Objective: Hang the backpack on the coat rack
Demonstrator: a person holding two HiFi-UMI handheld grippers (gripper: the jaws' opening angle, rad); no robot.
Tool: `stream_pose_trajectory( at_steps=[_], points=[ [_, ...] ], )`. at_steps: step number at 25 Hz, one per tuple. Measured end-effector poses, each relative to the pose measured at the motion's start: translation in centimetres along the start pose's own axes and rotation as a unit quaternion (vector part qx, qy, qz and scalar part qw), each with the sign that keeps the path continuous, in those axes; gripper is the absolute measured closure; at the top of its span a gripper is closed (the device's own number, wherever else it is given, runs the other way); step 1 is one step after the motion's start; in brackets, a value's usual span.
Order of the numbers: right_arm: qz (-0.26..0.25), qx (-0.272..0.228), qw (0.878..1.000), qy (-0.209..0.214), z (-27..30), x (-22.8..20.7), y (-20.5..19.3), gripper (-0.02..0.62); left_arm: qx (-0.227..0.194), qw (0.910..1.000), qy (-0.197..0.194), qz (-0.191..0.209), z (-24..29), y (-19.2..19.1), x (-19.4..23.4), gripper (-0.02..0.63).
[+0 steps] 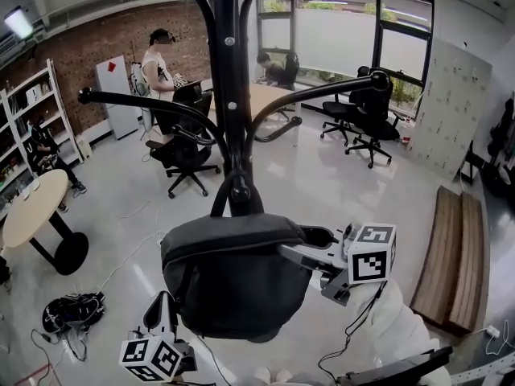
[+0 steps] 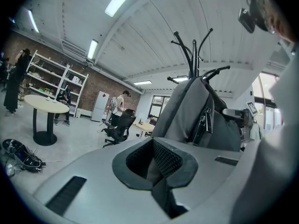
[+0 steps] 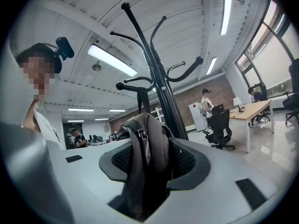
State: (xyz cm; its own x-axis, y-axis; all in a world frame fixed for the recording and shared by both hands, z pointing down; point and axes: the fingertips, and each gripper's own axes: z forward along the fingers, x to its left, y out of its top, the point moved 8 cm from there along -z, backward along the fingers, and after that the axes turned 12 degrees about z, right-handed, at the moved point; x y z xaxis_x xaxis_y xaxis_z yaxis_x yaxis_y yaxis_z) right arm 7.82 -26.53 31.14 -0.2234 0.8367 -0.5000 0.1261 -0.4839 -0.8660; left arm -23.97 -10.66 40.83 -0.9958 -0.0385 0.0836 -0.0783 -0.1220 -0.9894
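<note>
Head view, looking steeply down: the backpack [image 1: 233, 272], black and rounded, hangs clear of the floor against the pole of the coat rack [image 1: 228, 79]. Its top loop [image 1: 235, 198] rises to the point where the lower hooks branch from the pole. In the right gripper view the loop [image 3: 140, 99] appears as a dark strap hanging from one lower hook of the rack [image 3: 159, 78]. The right gripper [image 1: 294, 252] reaches in from the right, roughly level, with its tips at the backpack's upper right flank. In its own view the gripper [image 3: 152, 171] has its jaws apart. A fold of the backpack's grey fabric [image 3: 147, 143], bearing a zipper pull, stands between them, and bare pad shows on either side, so the fold is loose rather than clamped. The left gripper [image 1: 163, 310] sits low at the left, its tips just under the backpack's lower left edge. In its own view the gripper [image 2: 156, 167] has its jaws spread and is grasping nothing. The backpack [image 2: 187, 111] stands beyond them to the upper right, with the rack [image 2: 191, 59] rising behind it. Background: an office chair [image 1: 187, 155] beyond the rack, a round table [image 1: 32, 207] at the left, a dark bag [image 1: 72, 312] on the floor near it, and a wooden bench [image 1: 455, 248] at the right.
</note>
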Motion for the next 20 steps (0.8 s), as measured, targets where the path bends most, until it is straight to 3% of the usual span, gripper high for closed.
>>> stream_pose_trajectory(
  at_steps=[5,12,20],
  points=[
    [-0.003,-0.012,1.0,-0.007,-0.1,-0.8,0.2,0.347,0.001,1.0,0.002,0.0,0.0,0.1,0.1,0.603],
    [-0.047,-0.008,0.998,-0.032,-1.0,0.2,0.4,0.345,-0.001,1.0,0.004,0.004,0.2,0.4,0.1,0.603],
    [-0.094,-0.003,0.995,-0.033,-2.0,1.8,0.9,0.345,-0.004,0.9999,0.006,0.011,0.7,0.6,-0.5,0.603]
  ],
)
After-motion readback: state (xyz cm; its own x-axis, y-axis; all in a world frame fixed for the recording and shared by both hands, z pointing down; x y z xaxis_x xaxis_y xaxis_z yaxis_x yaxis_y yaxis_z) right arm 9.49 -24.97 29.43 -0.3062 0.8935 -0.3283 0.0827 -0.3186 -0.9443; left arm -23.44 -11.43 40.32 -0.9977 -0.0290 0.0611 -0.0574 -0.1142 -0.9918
